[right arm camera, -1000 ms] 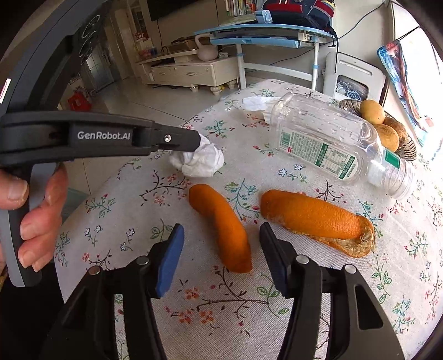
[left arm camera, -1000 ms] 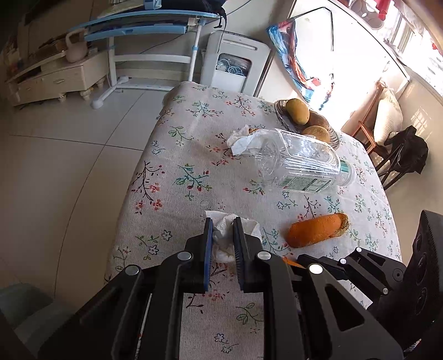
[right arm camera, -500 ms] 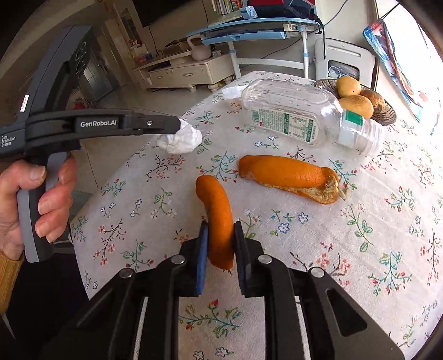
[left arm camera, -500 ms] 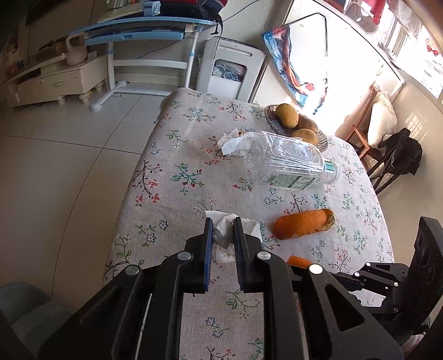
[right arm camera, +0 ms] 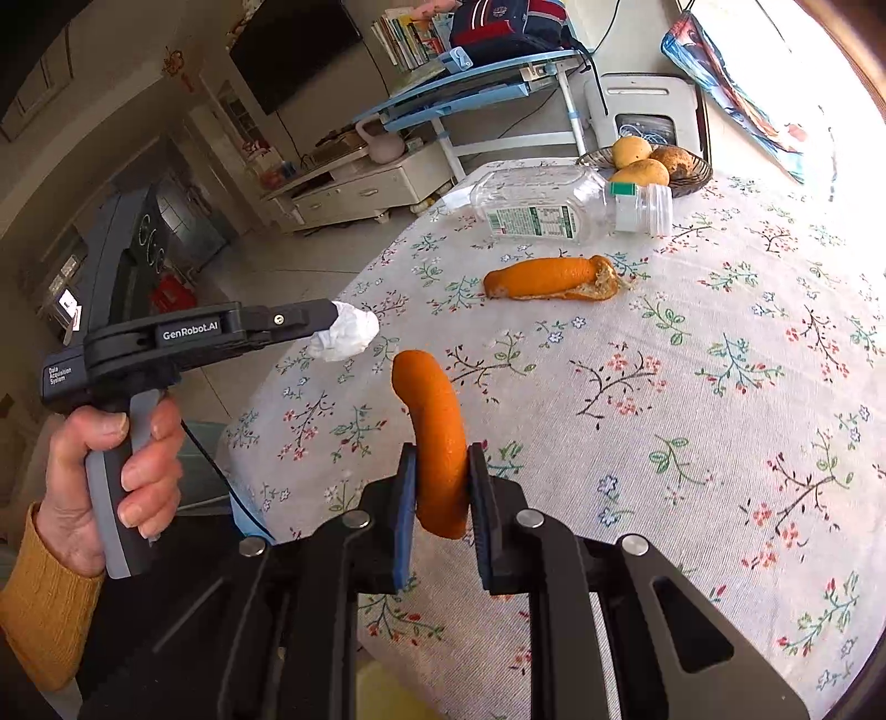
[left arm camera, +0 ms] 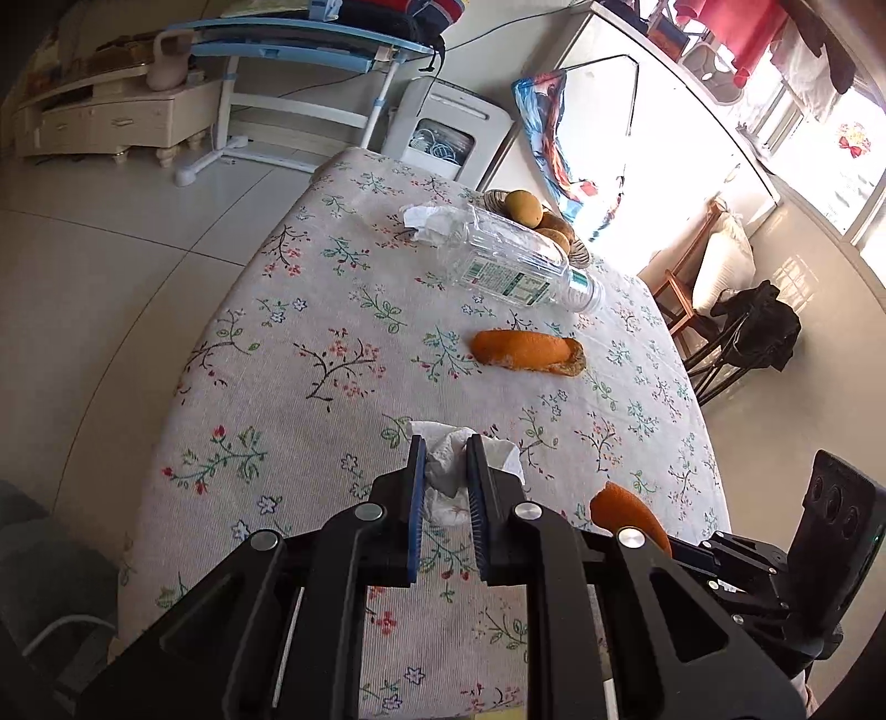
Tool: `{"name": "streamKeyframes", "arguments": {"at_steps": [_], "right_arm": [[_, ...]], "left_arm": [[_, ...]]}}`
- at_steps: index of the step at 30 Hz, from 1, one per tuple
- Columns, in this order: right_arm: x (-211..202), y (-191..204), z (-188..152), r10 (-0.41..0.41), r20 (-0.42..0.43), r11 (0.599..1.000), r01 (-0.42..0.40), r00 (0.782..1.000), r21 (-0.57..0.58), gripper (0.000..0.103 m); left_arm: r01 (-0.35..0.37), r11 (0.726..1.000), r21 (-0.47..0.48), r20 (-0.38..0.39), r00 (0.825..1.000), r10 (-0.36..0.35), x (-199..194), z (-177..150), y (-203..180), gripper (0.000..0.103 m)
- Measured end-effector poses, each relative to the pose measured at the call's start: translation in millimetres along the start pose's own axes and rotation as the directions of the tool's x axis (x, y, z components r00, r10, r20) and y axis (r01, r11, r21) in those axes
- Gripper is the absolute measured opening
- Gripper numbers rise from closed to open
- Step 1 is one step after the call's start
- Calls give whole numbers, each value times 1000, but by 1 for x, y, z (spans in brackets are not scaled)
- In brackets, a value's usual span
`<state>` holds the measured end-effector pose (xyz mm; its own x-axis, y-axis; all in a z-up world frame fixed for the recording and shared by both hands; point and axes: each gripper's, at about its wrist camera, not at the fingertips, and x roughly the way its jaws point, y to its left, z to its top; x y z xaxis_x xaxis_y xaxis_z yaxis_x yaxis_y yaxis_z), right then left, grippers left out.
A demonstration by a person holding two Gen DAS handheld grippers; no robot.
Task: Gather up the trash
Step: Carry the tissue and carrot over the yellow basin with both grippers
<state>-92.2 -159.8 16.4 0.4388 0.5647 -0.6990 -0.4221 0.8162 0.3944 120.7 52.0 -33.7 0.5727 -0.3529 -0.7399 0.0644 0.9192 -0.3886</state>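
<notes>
A crumpled white tissue (left arm camera: 446, 476) is pinched in my left gripper (left arm camera: 444, 462), which is shut on it above the floral tablecloth (left arm camera: 310, 354). From the right wrist view the same tissue (right arm camera: 346, 332) sticks out of the left gripper's tip. My right gripper (right arm camera: 440, 471) is shut on a curved strip of orange peel (right arm camera: 434, 426), lifted off the cloth; that peel (left arm camera: 628, 515) shows at the lower right in the left wrist view. A second, larger orange peel (right arm camera: 554, 277) lies on the table. An empty clear plastic bottle (right arm camera: 542, 207) lies on its side behind it, with another tissue (left arm camera: 426, 219) at its far end.
A woven basket (right arm camera: 692, 177) of fruit stands at the table's far end. Beyond it are a white appliance (left arm camera: 451, 133), a blue desk (left arm camera: 299, 44) and a low cabinet (left arm camera: 105, 119). A chair with a dark bag (left arm camera: 758, 332) stands to the right. A hand in a mustard sleeve (right arm camera: 50, 603) holds the left gripper.
My right gripper closed on the curved orange peel and raised it off the cloth. Both grippers pulled back toward the table's near edge, the left still holding the tissue.
</notes>
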Motion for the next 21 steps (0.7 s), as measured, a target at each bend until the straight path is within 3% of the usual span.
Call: {"name": "streamKeyframes", "arguments": {"at_steps": [12,21], "right_arm": [[-39,12,-64,15,-14,997,-14,1000,72,19],[-36,39,-126,-35,-153,999,36,988,-1,19]], "left_arm": [[39,999,17,-41,998,-39,-29,-88,-17,14],[33,994,107,-92,996,-24,-43,-139,-37,14]]}}
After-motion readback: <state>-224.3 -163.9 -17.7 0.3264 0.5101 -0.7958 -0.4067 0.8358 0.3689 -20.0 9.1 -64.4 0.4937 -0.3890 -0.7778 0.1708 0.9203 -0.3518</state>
